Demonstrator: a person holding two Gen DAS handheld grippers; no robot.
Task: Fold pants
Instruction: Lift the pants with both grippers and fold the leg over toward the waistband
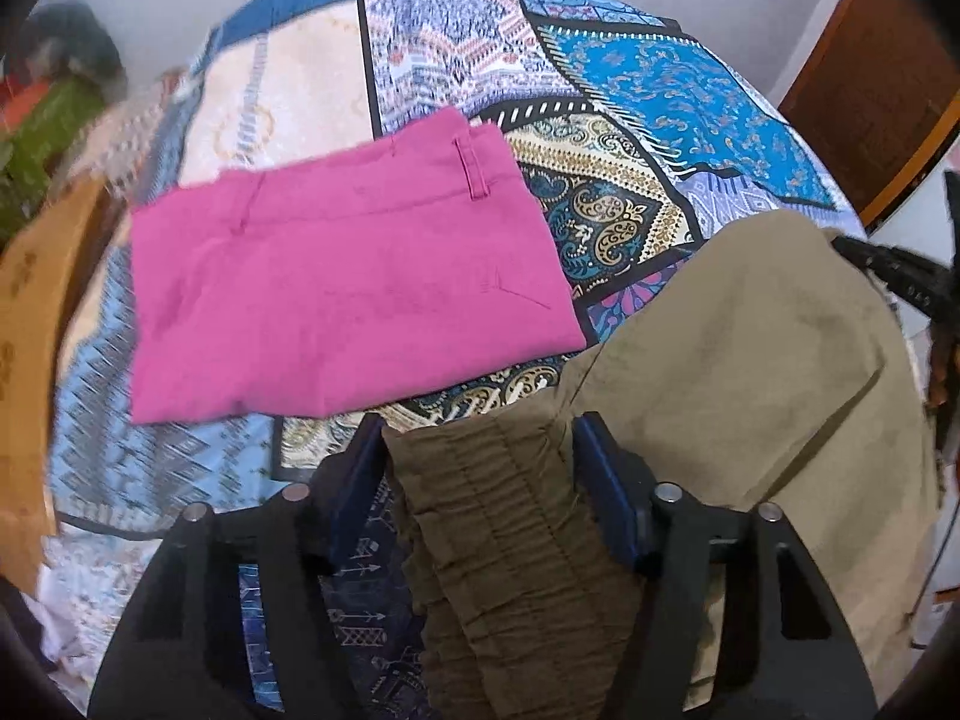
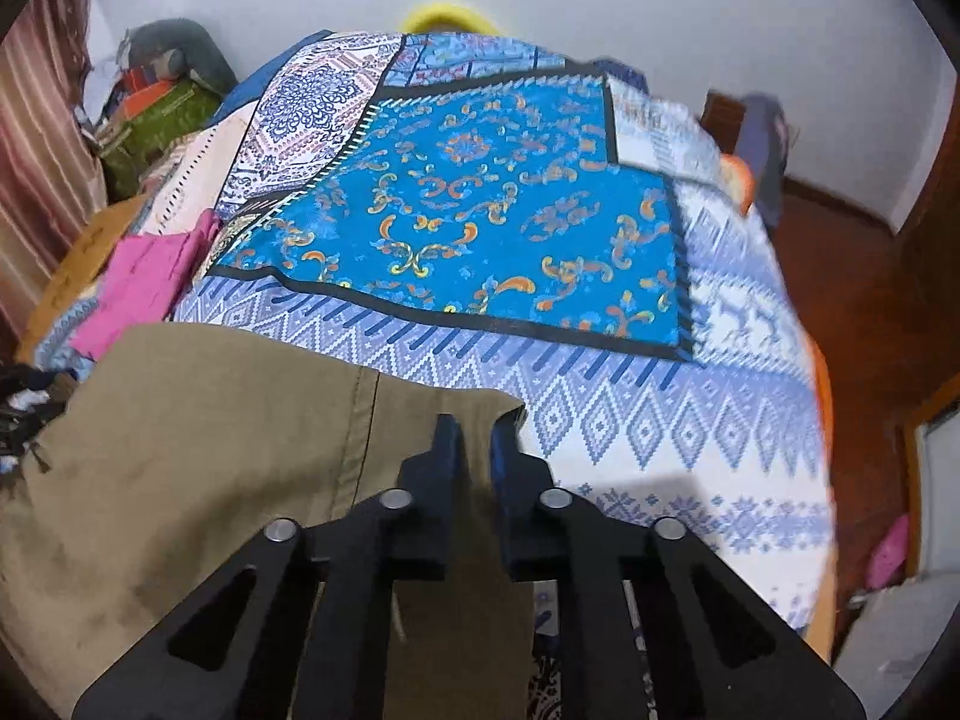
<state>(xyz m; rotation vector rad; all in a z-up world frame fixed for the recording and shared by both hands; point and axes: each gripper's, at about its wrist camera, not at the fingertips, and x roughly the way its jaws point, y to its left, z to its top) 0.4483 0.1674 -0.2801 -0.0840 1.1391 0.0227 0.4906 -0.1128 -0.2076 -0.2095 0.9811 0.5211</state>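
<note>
Olive-khaki pants (image 1: 750,360) lie on the near part of a patterned bedcover (image 1: 660,90). Their darker gathered waistband (image 1: 498,510) runs between the fingers of my left gripper (image 1: 477,456), which stand on either side of it, open. In the right wrist view the same pants (image 2: 210,450) fill the lower left. My right gripper (image 2: 477,438) is shut on their far corner, with the cloth pinched between its tips. A folded pink pair of pants (image 1: 336,288) rests flat on the bed beyond the left gripper, and its edge (image 2: 150,276) shows at the left of the right wrist view.
The bedcover (image 2: 480,210) stretches far ahead of both grippers. A wooden board (image 1: 36,312) borders the bed's left side, with a heap of bags (image 2: 162,108) behind it. Red-brown floor (image 2: 852,300) lies past the bed's right edge. A wooden door (image 1: 870,90) stands at far right.
</note>
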